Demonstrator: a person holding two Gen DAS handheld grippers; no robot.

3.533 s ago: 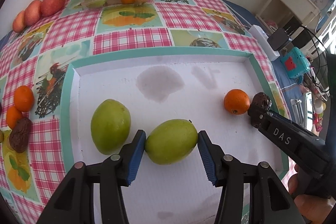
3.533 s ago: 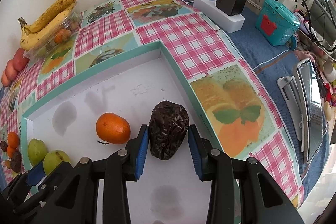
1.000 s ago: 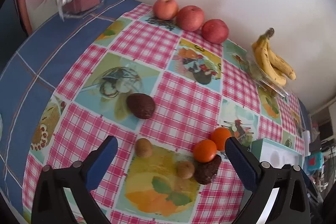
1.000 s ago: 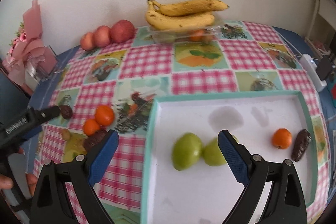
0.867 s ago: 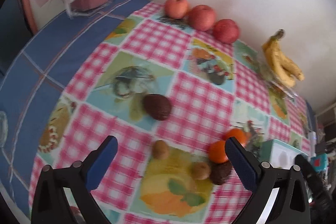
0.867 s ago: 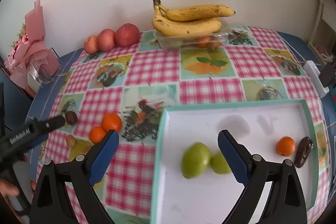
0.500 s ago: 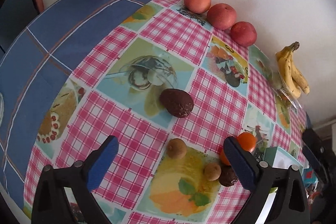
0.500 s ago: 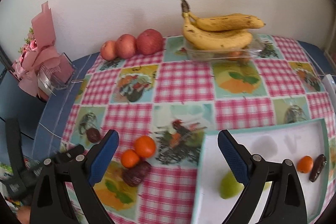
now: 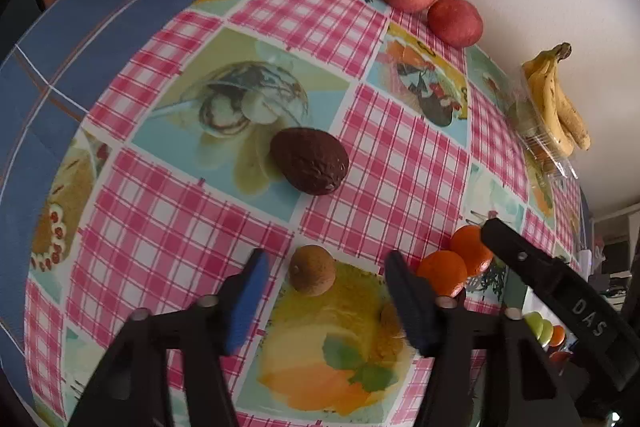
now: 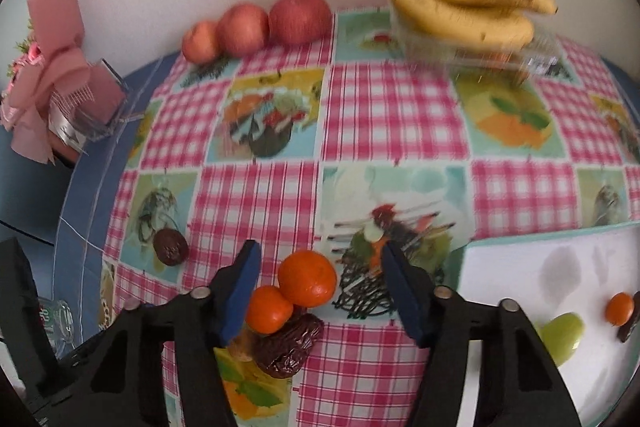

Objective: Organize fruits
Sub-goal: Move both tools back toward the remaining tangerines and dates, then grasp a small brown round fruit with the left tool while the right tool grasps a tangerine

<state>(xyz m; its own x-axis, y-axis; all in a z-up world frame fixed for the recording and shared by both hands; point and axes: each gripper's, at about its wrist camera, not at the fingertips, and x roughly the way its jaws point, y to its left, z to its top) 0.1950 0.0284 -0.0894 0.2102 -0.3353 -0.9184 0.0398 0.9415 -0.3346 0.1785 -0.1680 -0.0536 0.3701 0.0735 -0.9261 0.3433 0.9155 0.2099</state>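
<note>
My left gripper hangs over the checked cloth with its jaws closing around a small round brown fruit; the blue pads stand clear of it. A dark wrinkled avocado lies just beyond. My right gripper is also closing, and a larger orange sits between its jaws, untouched. A smaller orange and a dark shrivelled fruit lie close below it. The white tray at the right holds green fruits and an orange.
Three red apples line the wall, and bananas rest on a clear plastic box. A pink wrapped gift stands at the left on the blue cloth. The right gripper's black arm shows in the left wrist view.
Both grippers left the tray and swung left over the loose fruit. Each has come lower, and both jaws have narrowed from wide apart.
</note>
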